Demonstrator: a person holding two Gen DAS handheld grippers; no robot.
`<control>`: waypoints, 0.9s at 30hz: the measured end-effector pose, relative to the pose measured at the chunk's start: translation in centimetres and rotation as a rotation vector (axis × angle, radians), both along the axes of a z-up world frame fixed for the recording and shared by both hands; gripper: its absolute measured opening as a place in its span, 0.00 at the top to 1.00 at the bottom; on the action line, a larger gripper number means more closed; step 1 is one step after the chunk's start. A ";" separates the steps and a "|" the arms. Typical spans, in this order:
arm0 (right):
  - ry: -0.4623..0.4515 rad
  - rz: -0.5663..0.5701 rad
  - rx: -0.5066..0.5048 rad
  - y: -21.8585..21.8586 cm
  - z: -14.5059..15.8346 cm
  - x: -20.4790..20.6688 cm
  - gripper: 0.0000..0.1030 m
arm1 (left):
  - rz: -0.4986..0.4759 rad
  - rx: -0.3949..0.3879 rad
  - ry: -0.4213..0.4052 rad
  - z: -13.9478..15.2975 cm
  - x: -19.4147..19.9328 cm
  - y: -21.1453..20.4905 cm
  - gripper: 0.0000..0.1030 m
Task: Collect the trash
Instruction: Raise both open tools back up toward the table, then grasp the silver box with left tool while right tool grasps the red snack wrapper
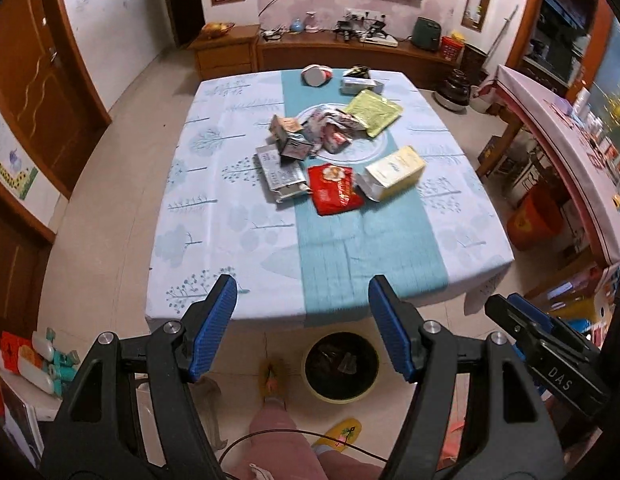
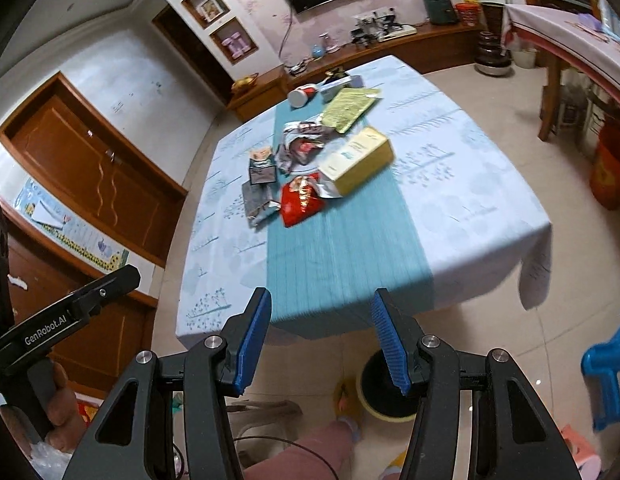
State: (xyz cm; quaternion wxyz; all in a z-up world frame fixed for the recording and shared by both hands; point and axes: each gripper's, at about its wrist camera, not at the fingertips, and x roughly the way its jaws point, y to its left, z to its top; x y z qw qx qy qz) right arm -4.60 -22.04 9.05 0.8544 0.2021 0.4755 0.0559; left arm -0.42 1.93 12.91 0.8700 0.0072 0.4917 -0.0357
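The trash lies in a loose heap at the middle of the table covered in a pale blue tree-print cloth [image 1: 214,216], mostly along its teal centre strip. Nearest the person's edge is a crumpled red foil snack packet [image 1: 336,194], with a silver-grey flattened wrapper [image 1: 282,180] just beside it on one side and a pale yellow cardboard carton [image 1: 394,174] touching it on the other. The carton's long axis runs obliquely, its open end toward the red packet. Behind these sit a small printed box [image 1: 288,136], a tangle of red-and-white wrappers [image 1: 334,130] and a yellow-green foil pouch [image 1: 374,114].

On the floor below the near table edge stands a round bin with a dark liner and pale rim [image 1: 341,368], beside the person's slippered foot.

The left gripper [image 1: 302,320] has its jaws wide apart with nothing between them. The right gripper [image 2: 320,336] is likewise apart and empty, somewhat narrower. Both hang over the near edge, angled downward, well apart from the heap.

Judgement: the heap lies straight ahead of both. The red packet is roughly central; the carton favours the right hand, the silver wrapper the left.
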 end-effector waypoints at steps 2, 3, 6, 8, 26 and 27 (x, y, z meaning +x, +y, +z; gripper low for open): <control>0.006 0.015 0.002 0.9 -0.4 1.8 0.48 | 0.008 -0.002 0.007 -0.6 1.6 0.7 0.36; 0.012 0.025 0.004 1.6 -0.8 3.1 0.48 | 0.009 -0.002 0.010 -0.8 2.4 1.0 0.36; 0.031 0.049 -0.004 3.5 -2.0 6.8 0.48 | -0.005 0.000 0.026 -1.9 6.1 2.4 0.36; 0.050 0.061 -0.024 4.7 -3.1 9.3 0.48 | -0.011 -0.005 0.053 -2.8 8.7 3.0 0.36; 0.209 0.120 -0.205 11.2 -17.5 28.5 0.47 | -0.047 -0.051 0.333 -16.7 27.4 6.0 0.36; 0.212 0.127 -0.212 11.4 -17.7 28.7 0.47 | -0.048 -0.057 0.340 -17.1 27.9 6.0 0.36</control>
